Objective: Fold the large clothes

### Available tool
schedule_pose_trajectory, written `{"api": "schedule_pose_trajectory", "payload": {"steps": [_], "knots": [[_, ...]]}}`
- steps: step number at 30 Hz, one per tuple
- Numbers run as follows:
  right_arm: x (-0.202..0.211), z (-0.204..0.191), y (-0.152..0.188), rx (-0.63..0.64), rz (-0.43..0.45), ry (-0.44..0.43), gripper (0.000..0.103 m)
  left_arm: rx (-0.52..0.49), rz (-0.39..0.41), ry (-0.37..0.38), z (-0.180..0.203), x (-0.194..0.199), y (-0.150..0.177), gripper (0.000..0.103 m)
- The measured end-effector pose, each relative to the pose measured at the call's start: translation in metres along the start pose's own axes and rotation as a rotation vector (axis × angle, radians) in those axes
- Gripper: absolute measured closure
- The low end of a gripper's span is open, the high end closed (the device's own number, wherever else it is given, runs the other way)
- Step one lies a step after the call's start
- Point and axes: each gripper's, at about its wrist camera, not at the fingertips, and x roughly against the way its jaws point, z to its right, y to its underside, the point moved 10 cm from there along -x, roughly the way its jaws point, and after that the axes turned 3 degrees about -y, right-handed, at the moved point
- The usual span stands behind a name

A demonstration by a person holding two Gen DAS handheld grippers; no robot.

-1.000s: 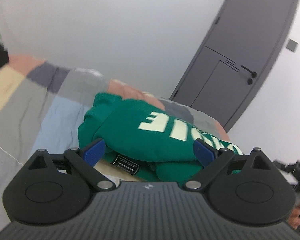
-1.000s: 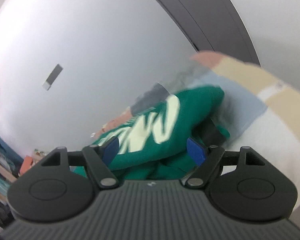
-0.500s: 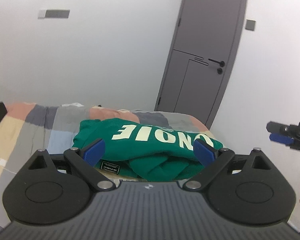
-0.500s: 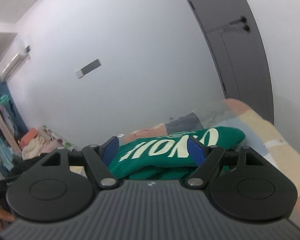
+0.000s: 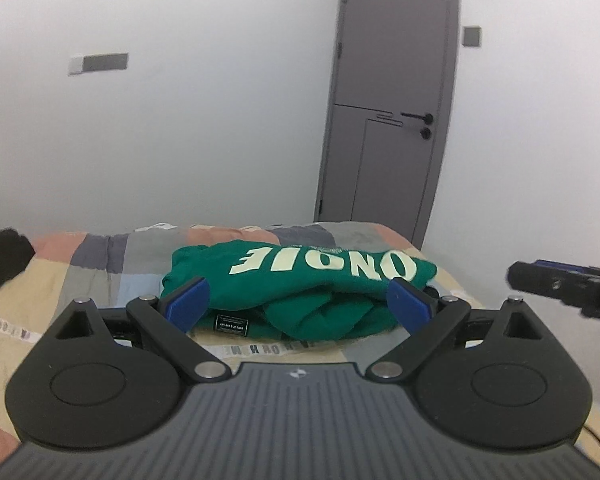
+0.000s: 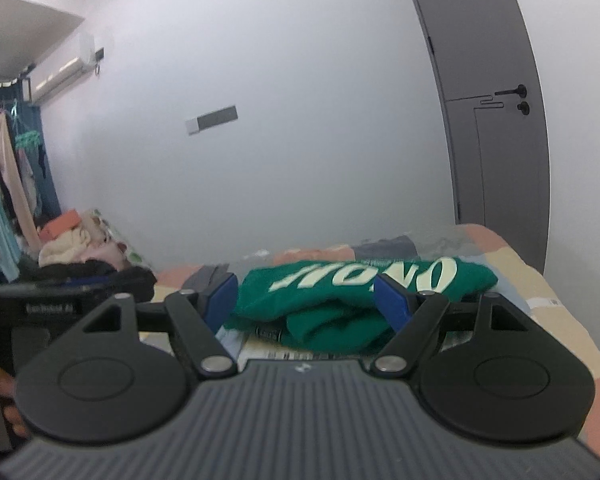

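While the folded green sweatshirt lies on the bed, both hand-held grippers, left and right, stay apart, holding nothing.

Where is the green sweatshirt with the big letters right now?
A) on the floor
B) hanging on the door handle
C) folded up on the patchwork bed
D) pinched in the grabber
C: the green sweatshirt lies folded on the bed, with both open grippers back from it.
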Motion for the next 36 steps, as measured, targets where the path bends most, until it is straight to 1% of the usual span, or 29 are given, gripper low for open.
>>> {"api": "schedule_pose_trajectory", "payload": {"steps": [2,4,7,13,16,21,27,36], "knots": [[0.007,-0.003,0.006,0.025,-0.007,0.006,0.026,-0.019,0.007,-0.007,0.002,0.005,0.004,0.005],[0.012,-0.004,0.011,0.042,-0.013,0.020,0.026,-0.017,0.005,-0.009,0.002,0.007,0.010,0.005],[0.016,-0.003,0.018,0.036,-0.023,0.034,0.026,-0.004,0.002,-0.013,0.000,0.008,0.020,0.005],[0.020,-0.001,0.027,0.043,-0.031,0.063,0.026,0.011,0.012,-0.048,-0.008,0.007,0.032,0.005],[0.017,-0.003,0.032,0.046,-0.041,0.076,0.026,-0.005,0.013,-0.060,-0.011,0.005,0.035,0.005],[0.011,-0.003,0.041,0.049,-0.066,0.094,0.026,0.002,-0.001,-0.053,-0.014,0.000,0.039,0.003],[0.008,0.000,0.044,0.038,-0.081,0.110,0.026,0.018,-0.024,-0.042,-0.020,-0.005,0.045,0.000],[0.013,0.005,0.042,0.030,-0.085,0.139,0.026,0.018,-0.044,-0.044,-0.019,-0.009,0.048,0.000]]}}
